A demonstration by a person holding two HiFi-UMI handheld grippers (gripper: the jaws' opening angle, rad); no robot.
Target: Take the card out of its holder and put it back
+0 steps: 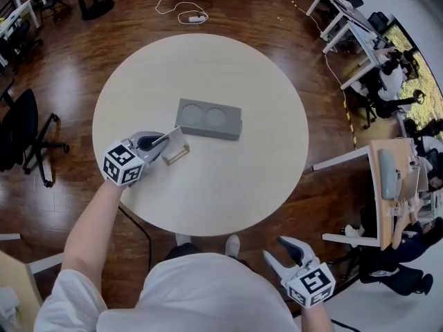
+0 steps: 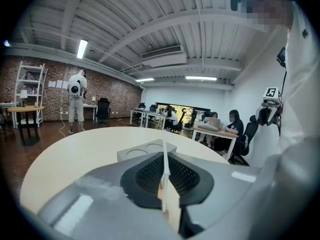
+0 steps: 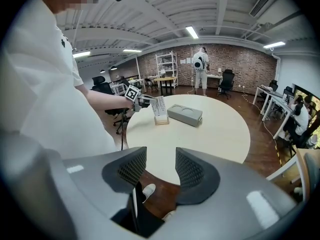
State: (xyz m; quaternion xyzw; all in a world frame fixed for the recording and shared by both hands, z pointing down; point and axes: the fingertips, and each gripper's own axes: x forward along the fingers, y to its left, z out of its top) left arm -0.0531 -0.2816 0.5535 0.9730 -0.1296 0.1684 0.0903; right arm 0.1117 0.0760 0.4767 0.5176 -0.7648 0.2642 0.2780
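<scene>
On the round worktop [image 1: 235, 185] there is one card [image 1: 177, 140], one small wooden holder [image 1: 178, 155] and one grey block [image 1: 209, 120] with two round hollows in its top. There are two grippers, one in each hand.

The left gripper [image 1: 165, 144] is over the left part of the worktop, not far from the edge on the person's side. Its jaws are fully closed on the card, which shows in the left gripper view as a thin upright edge pressed between the two pads. The card stands with its lower edge at the holder; whether it sits in the slot, I cannot tell. The holder is just beside the grey block, which lies about in the middle of the worktop.

The right gripper [image 1: 275, 247] is off the worktop, beyond its near edge at the person's right side. Its jaws stand apart and nothing is between them.
</scene>
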